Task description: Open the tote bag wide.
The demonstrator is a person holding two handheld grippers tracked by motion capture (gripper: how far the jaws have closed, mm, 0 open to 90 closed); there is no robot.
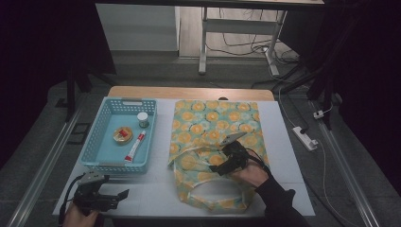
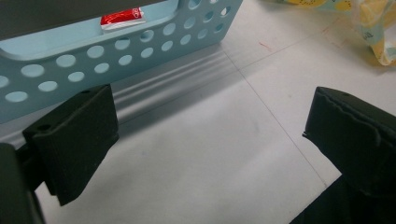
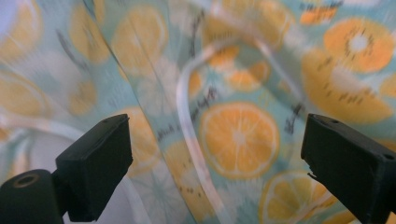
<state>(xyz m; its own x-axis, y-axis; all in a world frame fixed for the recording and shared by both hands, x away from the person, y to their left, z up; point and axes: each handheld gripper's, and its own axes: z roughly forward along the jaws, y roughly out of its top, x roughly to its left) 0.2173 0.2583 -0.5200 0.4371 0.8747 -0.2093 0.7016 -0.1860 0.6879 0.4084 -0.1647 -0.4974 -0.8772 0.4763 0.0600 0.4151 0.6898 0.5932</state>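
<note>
A cloth bag (image 1: 215,125) printed with orange slices lies flat on the white table (image 1: 156,189), its handles and opening toward the near edge. My right gripper (image 1: 218,166) hovers over the bag's near half, jaws wide apart with nothing between them; the right gripper view has the bag (image 3: 238,135) and a pale handle strap (image 3: 194,140) blurred below. My left gripper (image 1: 124,194) rests low at the near left corner, open and empty, pointing along the table (image 2: 196,154) past the blue basket (image 2: 116,51).
The light blue perforated basket (image 1: 101,163) stands left of the bag and holds a round tin (image 1: 122,135), a small jar (image 1: 142,119) and a red-and-white tube (image 1: 135,146). A power strip (image 1: 305,137) lies on the floor at right.
</note>
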